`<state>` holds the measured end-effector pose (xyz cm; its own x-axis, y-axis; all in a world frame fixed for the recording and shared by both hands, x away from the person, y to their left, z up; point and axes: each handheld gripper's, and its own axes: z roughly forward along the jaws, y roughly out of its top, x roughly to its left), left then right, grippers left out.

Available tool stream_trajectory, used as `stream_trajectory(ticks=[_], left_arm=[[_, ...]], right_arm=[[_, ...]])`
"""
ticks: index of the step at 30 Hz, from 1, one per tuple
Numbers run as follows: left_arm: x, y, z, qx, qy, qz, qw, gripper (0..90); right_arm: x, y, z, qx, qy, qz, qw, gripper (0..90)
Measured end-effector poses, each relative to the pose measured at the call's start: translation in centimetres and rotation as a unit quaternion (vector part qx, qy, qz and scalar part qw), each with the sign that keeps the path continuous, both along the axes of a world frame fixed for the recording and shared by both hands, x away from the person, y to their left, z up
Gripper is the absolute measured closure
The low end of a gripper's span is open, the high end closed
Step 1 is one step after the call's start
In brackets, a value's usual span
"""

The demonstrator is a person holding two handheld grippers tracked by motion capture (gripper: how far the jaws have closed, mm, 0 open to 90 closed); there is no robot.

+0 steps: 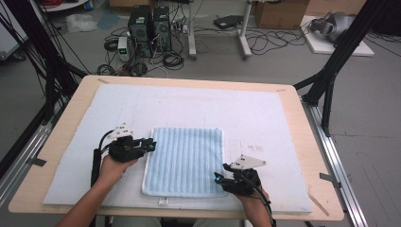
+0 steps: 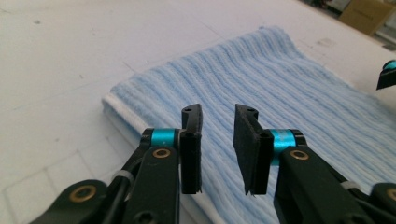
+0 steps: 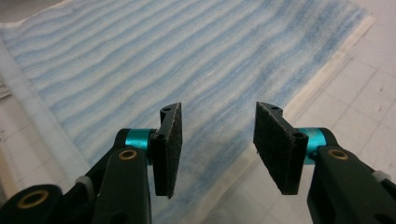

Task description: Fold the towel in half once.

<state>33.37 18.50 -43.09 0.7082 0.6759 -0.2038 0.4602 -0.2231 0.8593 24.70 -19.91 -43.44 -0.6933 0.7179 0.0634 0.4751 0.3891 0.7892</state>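
Note:
A folded light-blue striped towel (image 1: 184, 161) (image 2: 280, 84) (image 3: 163, 51) lies flat on the white mat (image 1: 265, 118), near the table's front. My left gripper (image 1: 152, 144) (image 2: 218, 114) hovers over the towel's left edge, pointing right across it. Its jaws stand apart with a narrow gap and nothing between the pads. My right gripper (image 1: 218, 177) (image 3: 218, 112) is at the towel's near right corner, pointing left. It is open wider, also with nothing between the pads, and the towel's white hem runs under it. The right gripper's tip (image 2: 387, 74) shows at the edge of the left gripper view.
The mat covers a wooden table (image 1: 307, 142). Black frame posts (image 1: 331, 71) stand at both sides. Beyond the far edge, on the floor, are computer towers (image 1: 149, 28), loose cables and a cardboard box (image 1: 281, 12).

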Motion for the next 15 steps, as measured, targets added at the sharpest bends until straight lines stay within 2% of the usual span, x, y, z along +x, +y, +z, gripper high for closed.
stream_trajectory(ticks=[2, 3, 6, 8, 10, 13, 15], left_arm=[[0.8, -0.8, -0.2, 0.02, 0.0, -0.003, 0.9998, 77.1], [1.4, -1.2, -0.4, 0.039, 0.005, -0.003, 0.9992, 77.5], [2.6, -1.8, -0.8, 0.067, 0.015, 0.011, 0.9976, 78.4], [3.2, -1.9, -1.2, 0.088, 0.024, 0.027, 0.9955, 78.3], [3.6, -1.9, -1.6, 0.089, 0.028, 0.036, 0.995, 78.1], [3.8, -1.8, -1.7, 0.1, 0.012, 0.05, 0.9937, 77.2], [4.0, -1.8, -1.9, 0.091, 0.013, 0.055, 0.9943, 76.8]], right_arm=[[0.5, -0.1, 0.0, 0.002, -0.001, -0.001, 1.0, 51.3], [0.7, -0.2, 0.0, 0.004, 0.0, -0.001, 1.0, 51.1], [1.3, -0.1, -0.1, 0.005, 0.001, -0.002, 1.0, 50.7], [1.6, 0.0, -0.1, 0.004, 0.001, 0.0, 1.0, 50.2], [1.8, 0.1, -0.1, 0.002, 0.002, 0.002, 1.0, 49.8], [2.1, 0.1, -0.2, 0.004, 0.001, -0.001, 1.0, 48.8], [2.4, 0.1, -0.3, 0.004, 0.002, -0.005, 1.0, 48.6]])
